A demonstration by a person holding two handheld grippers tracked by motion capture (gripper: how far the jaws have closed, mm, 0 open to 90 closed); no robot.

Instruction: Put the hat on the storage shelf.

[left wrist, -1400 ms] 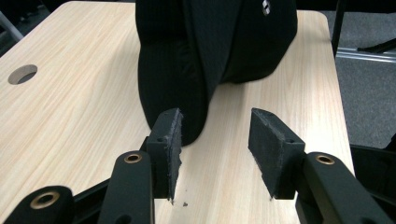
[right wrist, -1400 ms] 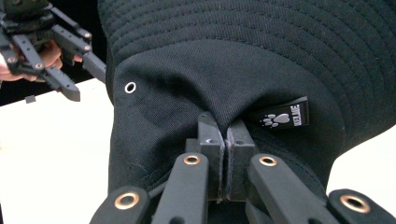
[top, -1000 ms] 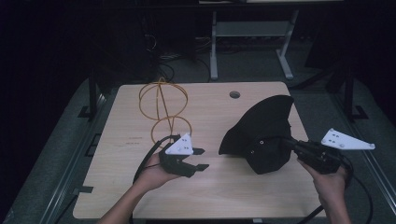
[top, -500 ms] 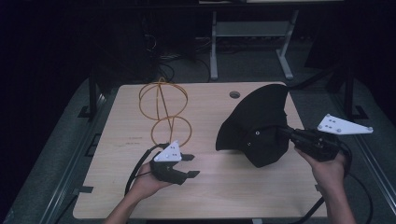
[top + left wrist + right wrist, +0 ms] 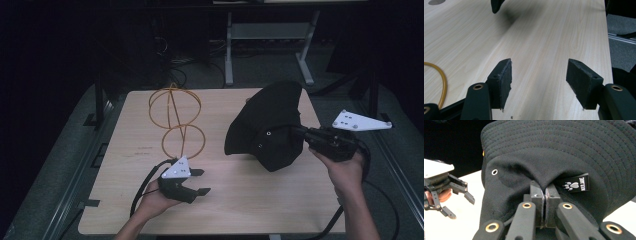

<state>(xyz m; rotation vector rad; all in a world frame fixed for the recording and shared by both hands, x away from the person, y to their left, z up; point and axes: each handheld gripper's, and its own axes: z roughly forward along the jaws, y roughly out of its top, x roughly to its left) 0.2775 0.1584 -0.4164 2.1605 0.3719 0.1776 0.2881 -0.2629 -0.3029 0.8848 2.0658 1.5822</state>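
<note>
Item: black bucket hat, pinched by right hand-held gripper, lifted off bench; left hand-held gripper spread, empty; placement apparently next.

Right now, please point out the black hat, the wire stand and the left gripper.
black bucket hat (image 5: 270, 120), high view, on its brim.
yellow wire stand (image 5: 175, 107), high view, on the upper ring's centre rod.
left gripper (image 5: 539, 75), left gripper view, midway between its open jaws.
</note>
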